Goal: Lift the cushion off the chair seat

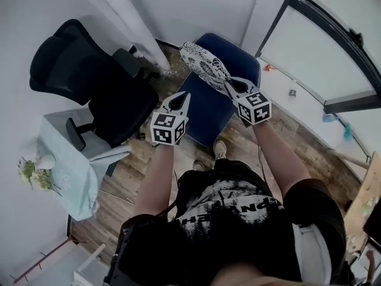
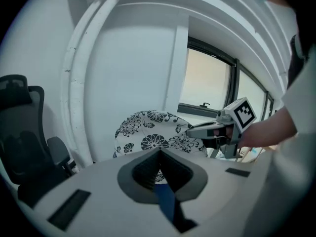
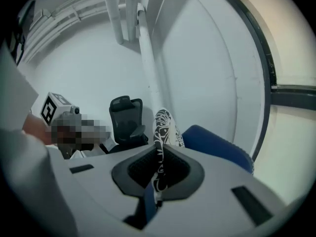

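Note:
The cushion (image 1: 204, 63) is white with a black flower print. It hangs clear above the seat of the blue chair (image 1: 205, 109), held by one edge. My right gripper (image 1: 225, 82) is shut on that edge, and in the right gripper view the patterned rim (image 3: 163, 125) runs up from between the jaws (image 3: 158, 152). My left gripper (image 1: 184, 96) is over the blue seat, a little to the left of and below the cushion, apart from it, jaws together with nothing in them. The left gripper view shows the cushion (image 2: 148, 132) beyond its jaws (image 2: 159, 152), with the right gripper (image 2: 195, 131) on the cushion's right edge.
A black office chair (image 1: 89, 79) stands left of the blue chair. A small table with a pale blue cloth (image 1: 65, 165) and flowers (image 1: 33, 174) is at the left. A white pipe (image 1: 134, 25) runs down the wall behind. Window frames (image 1: 333, 34) line the right side.

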Demonstrator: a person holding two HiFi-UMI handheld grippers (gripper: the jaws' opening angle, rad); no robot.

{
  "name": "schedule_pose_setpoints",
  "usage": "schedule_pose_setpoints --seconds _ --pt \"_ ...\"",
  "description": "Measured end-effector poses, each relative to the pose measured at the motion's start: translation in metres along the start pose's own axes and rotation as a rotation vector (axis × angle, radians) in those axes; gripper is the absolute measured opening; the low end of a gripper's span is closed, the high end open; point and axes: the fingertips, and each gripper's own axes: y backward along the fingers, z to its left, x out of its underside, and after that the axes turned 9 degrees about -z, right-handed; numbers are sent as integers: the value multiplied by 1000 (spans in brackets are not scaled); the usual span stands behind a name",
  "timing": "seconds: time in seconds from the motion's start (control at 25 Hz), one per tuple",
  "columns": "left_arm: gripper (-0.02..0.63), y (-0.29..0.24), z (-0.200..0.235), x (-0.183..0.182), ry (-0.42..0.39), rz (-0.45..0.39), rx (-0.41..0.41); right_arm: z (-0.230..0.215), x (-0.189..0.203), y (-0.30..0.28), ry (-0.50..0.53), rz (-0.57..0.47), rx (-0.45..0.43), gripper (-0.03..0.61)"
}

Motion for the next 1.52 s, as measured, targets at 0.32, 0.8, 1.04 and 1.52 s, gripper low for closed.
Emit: schedule_pose_setpoints --seconds 0.32,0.8,1.04,1.52 --pt "12 5 4 -49 -35 -100 -49 7 -63 15 10 -113 -45 31" --pt "12 17 10 -86 -67 -176 -99 21 -120 18 104 -204 -123 31" --pt "12 24 18 -95 -72 -193 -115 28 -122 13 118 -197 -135 31" --pt "12 23 18 -99 -64 -211 -131 37 -121 11 122 -197 -166 29"
